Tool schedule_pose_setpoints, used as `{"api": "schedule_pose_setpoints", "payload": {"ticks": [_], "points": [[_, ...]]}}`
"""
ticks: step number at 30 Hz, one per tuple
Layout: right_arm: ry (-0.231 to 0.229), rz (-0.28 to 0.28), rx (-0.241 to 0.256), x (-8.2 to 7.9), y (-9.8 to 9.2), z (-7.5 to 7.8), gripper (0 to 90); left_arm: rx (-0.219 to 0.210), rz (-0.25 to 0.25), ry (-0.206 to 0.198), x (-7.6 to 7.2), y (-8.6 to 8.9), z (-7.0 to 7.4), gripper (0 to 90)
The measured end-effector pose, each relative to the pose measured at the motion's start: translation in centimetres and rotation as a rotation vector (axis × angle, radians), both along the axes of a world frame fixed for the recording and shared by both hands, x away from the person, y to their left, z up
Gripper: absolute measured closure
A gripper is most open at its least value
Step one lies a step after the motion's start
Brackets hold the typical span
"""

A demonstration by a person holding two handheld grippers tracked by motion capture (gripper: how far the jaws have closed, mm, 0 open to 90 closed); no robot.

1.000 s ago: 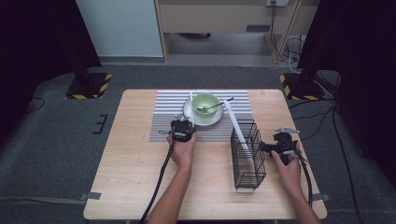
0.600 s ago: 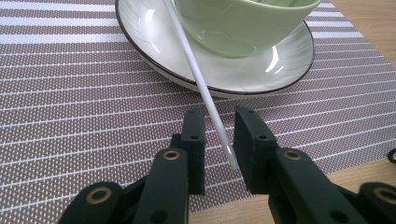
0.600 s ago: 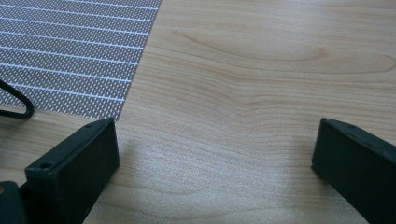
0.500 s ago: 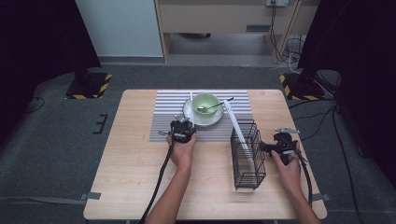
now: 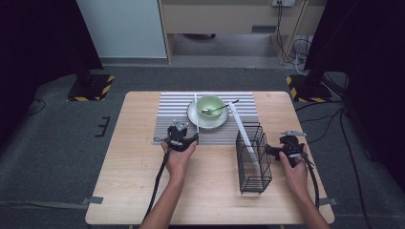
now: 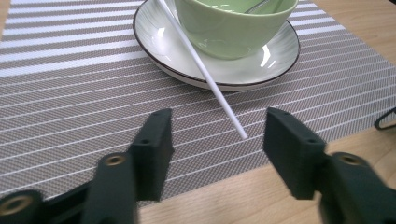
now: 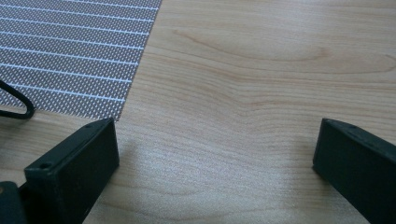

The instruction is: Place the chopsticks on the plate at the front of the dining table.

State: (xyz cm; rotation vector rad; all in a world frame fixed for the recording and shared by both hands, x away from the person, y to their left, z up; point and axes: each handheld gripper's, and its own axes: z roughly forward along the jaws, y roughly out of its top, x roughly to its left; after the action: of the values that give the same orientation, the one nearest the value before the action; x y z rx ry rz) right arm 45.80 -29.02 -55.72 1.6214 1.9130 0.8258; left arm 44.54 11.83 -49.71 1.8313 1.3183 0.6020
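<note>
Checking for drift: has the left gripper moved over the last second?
No. In the high view the left gripper sits at the same spot by the near edge of the striped mat, just short of the saucer.
</note>
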Motion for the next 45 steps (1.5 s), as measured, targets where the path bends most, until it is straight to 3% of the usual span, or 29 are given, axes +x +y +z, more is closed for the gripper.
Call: {"api": "schedule_pose_setpoints", "payload": {"ticks": [5,10,13,16,17,19,23,27,31,38,45], "points": [[0.000,0.000,0.000,0.0,0.0,0.0,0.4,-0.058,-0.005,-0.013,-0.9,1.9,0.0,31.1],[0.001,-0.005,0.003,0.1,0.1,0.0,0.4,-0.032,-0.018,-0.041,-1.6,3.0,0.3,27.8],[0.001,0.034,0.000,-0.2,-0.4,0.1,3.9,-0.055,-0.029,-0.068,-2.3,3.5,0.5,27.7],[0.003,0.079,-0.003,-0.6,-0.8,0.6,8.2,-0.028,-0.039,-0.092,-2.9,3.8,0.6,26.8],[-0.006,0.109,0.000,-1.0,-1.0,1.4,7.6,-0.018,-0.039,-0.099,-3.1,3.9,0.6,25.2],[-0.007,0.116,0.006,-1.1,-1.0,1.8,7.6,-0.009,-0.048,-0.101,-3.4,4.0,0.5,24.5],[-0.014,0.138,-0.001,-1.3,-0.9,4.1,10.2,0.009,-0.075,-0.072,-3.4,4.1,0.3,20.6],[-0.022,0.143,0.047,-1.2,-1.2,6.9,12.0,0.004,-0.092,-0.055,-3.4,4.1,0.1,16.9],[-0.027,0.149,0.060,-1.0,-1.3,9.2,14.2,-0.012,-0.101,-0.047,-3.4,4.5,-0.1,13.6],[-0.070,0.218,0.067,-0.5,-0.8,13.3,15.0,-0.013,-0.075,-0.038,-3.4,5.1,-0.8,10.6],[-0.102,0.252,0.057,-0.2,0.2,15.2,14.5,-0.030,-0.053,-0.044,-3.4,5.9,-0.9,9.9]]}}
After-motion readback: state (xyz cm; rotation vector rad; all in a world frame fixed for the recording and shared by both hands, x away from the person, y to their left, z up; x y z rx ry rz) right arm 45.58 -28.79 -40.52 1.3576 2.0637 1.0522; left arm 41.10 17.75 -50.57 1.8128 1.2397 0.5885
